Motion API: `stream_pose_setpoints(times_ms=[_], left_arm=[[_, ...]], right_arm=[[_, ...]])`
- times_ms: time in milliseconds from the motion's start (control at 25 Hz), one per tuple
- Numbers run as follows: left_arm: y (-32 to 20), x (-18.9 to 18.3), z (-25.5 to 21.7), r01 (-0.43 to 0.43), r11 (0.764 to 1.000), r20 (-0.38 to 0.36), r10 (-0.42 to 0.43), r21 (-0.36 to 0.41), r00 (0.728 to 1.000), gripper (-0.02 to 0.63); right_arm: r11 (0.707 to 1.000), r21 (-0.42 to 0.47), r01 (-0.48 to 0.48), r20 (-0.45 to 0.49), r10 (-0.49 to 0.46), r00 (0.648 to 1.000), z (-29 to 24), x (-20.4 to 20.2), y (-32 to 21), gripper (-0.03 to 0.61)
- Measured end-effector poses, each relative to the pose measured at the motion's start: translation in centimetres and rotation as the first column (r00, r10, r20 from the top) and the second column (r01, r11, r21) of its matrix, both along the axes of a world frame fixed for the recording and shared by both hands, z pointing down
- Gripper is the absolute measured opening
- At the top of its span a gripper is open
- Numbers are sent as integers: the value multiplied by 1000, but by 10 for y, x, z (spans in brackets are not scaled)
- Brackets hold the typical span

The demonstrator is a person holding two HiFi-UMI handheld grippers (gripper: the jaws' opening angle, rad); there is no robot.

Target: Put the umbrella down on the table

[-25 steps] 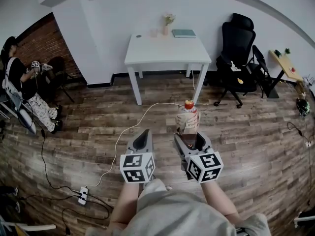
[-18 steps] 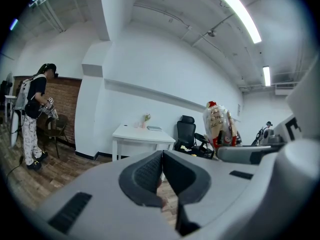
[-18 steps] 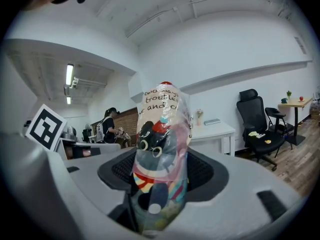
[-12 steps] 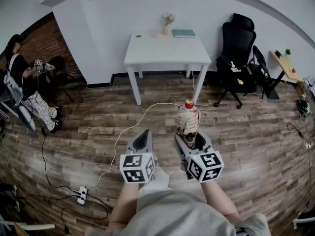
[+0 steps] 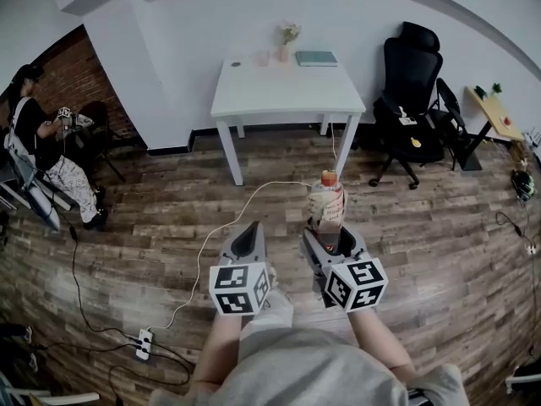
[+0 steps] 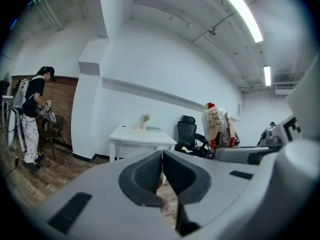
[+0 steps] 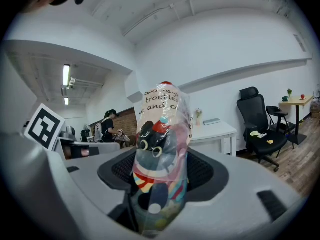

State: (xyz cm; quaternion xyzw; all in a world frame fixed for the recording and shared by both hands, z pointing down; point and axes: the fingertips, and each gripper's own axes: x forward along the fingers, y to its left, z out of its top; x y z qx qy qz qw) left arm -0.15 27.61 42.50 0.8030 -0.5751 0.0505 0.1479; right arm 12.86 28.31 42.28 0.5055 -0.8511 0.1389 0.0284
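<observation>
The right gripper (image 5: 331, 242) is closed on the umbrella (image 7: 161, 159), a folded one inside a clear printed sleeve. The umbrella stands upright between the jaws, held at its lower part, and its red tip points up above the gripper. The left gripper (image 6: 162, 176) has its jaws pressed together with nothing between them. It hangs just beside the right one, on its left.

The table (image 5: 287, 100) is straight ahead of both grippers and well apart from them, across the wooden floor. I judge that this is the carrying step, since the umbrella is not yet over the table. A vase (image 5: 290, 37) and a book (image 5: 316, 57) are at the table's far side, away from the grippers, and the near side is bare.

To do this well, the person should first come close and bring the right gripper over the bare near side. Then tilt the umbrella flat, lower it until it rests, and only then open the jaws. The sleeve looks slippery, so a firm grip is wise on the way.
</observation>
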Motion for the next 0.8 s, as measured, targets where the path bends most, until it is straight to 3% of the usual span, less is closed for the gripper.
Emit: stream_pose_setpoints(times_ms=[800], left_arm=[[-193,-52,-7,-25,1000,1,25,2,1000,8]], right_arm=[[999,4,-52,-6,52,999,-14,-44,-191,270]])
